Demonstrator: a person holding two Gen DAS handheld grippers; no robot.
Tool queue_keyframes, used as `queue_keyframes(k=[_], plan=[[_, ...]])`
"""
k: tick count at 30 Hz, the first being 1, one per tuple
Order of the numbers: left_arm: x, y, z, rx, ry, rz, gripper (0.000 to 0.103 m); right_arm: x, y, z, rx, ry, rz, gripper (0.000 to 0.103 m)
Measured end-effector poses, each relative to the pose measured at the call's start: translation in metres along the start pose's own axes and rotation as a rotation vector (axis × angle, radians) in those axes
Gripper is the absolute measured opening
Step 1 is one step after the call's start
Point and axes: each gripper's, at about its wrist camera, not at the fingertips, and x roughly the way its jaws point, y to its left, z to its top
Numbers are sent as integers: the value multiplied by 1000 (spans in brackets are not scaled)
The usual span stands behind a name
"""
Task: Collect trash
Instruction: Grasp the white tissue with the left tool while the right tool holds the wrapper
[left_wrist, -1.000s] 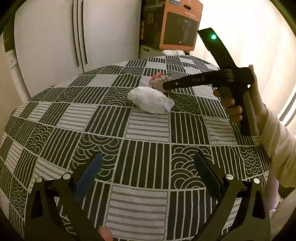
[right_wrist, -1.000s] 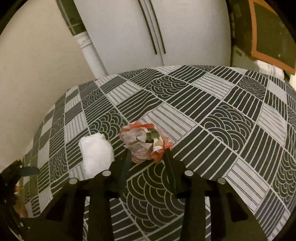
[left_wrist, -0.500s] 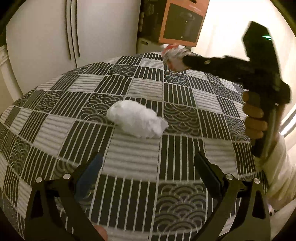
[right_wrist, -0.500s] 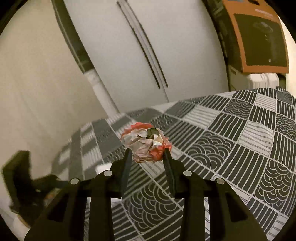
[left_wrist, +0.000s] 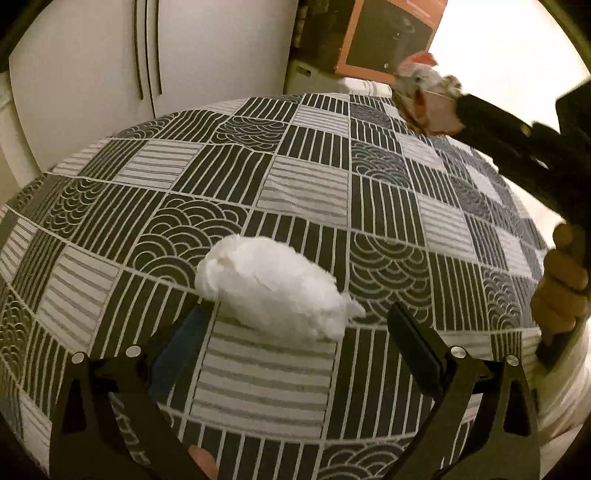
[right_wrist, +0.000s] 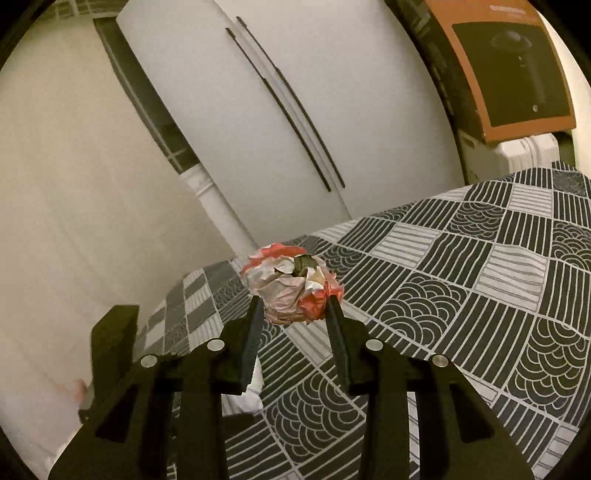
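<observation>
Between the 2 fingers of our right gripper (right_wrist: 293, 308) sits a crumpled wrapper (right_wrist: 290, 284), a scrunched ball of pale pink and grey paper with bright red-orange edges and a dark green bit on top. It's clamped tight and held up off the table (right_wrist: 480, 295). The other piece, a white tissue wad (left_wrist: 271, 286), is soft and fluffy, lying on the black-and-white patterned cloth just ahead of our left gripper (left_wrist: 299, 321), whose fingers are spread wide with nothing in them. Past the table there's a white fridge (right_wrist: 258, 110) and an orange box (right_wrist: 509, 70).
</observation>
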Motion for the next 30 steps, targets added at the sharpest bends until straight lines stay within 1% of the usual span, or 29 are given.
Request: queue_keyframes(k=[1, 2, 3, 4, 5, 7, 13, 16, 18, 22, 25, 27, 30], plan=[[0, 0, 2, -6, -10, -16, 92, 0, 0, 0, -2, 0, 4, 33], [-1, 0, 3, -2, -13, -33, 79, -2, 1, 0, -3, -4, 9, 33], [-1, -2, 5, 12, -10, -37, 73, -3, 3, 0, -7, -6, 13, 33], [-1, -4, 6, 24, -9, -28, 60, -3, 3, 0, -11, -8, 15, 33], [-2, -7, 6, 40, -7, -17, 49, -4, 5, 0, -15, -12, 17, 33], [-5, -11, 5, 55, -10, 4, 41, -4, 7, 0, -21, -11, 22, 33], [-20, -23, -5, 102, -37, 56, 37, -6, 20, -2, -82, -14, 13, 33], [-29, -27, -10, 99, -40, 58, 36, -7, 26, -4, -116, -15, 4, 33], [-39, -30, -15, 95, -53, 49, 36, -9, 29, -4, -132, -21, 4, 33], [-63, -40, -29, 120, -94, 74, 36, -14, 37, -5, -168, -41, 12, 33], [-83, -46, -43, 127, -118, 71, 36, -18, 45, -7, -199, -56, 12, 33], [-97, -48, -55, 129, -139, 69, 36, -22, 50, -8, -208, -59, 38, 33], [-115, -52, -68, 133, -161, 84, 36, -30, 61, -9, -225, -70, 29, 32]])
